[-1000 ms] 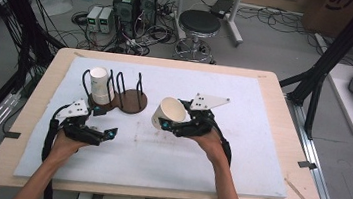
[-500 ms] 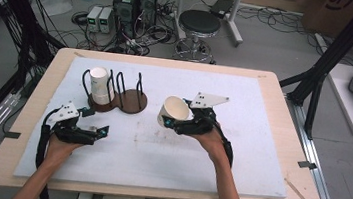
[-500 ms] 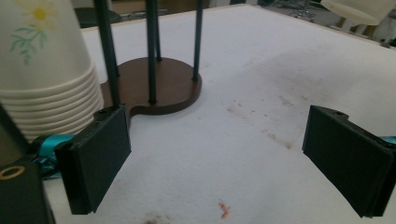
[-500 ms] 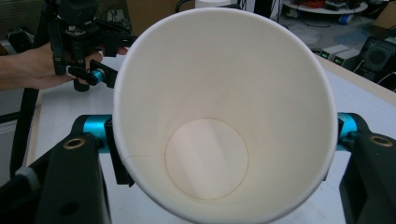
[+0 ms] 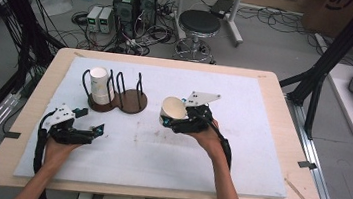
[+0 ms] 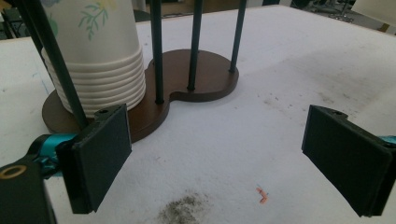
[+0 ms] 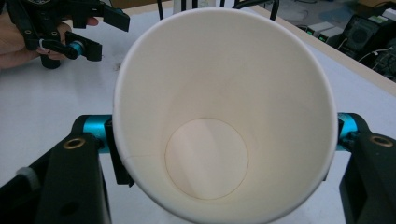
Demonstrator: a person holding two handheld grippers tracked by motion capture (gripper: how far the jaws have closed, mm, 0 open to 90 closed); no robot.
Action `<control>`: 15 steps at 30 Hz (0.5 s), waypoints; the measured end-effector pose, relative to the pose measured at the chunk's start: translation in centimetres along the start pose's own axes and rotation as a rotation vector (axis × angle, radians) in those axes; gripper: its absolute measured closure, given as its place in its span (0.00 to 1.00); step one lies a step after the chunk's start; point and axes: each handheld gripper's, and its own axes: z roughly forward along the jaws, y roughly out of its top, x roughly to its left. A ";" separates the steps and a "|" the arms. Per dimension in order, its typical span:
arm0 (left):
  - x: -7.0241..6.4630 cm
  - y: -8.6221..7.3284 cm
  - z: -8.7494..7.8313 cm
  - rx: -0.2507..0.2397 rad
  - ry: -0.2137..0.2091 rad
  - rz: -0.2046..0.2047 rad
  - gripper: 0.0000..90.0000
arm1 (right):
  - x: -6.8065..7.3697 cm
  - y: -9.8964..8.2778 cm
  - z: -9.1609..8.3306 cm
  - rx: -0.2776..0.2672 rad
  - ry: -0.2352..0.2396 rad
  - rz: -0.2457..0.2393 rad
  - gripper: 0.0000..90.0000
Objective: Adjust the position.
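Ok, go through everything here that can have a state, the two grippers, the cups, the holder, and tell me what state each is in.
Left gripper: open, holding nothing, low over the table.
Right gripper: shut on the single paper cup.
Single paper cup: held tilted on its side, mouth toward the right gripper's camera, nothing inside.
Stack of cups: nested upside down in the holder's left section.
Cup holder: standing upright, its right section vacant.
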 end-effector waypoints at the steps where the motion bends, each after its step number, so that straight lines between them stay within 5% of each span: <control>1: 0.0 0.0 -0.1 -0.001 0.003 0.000 0.09 | 0.0 0.0 0.1 0.001 0.000 0.001 0.34; 15: -0.1 -0.1 0.0 -0.002 0.009 0.013 0.10 | 0.1 0.0 0.9 0.055 0.021 -0.001 0.34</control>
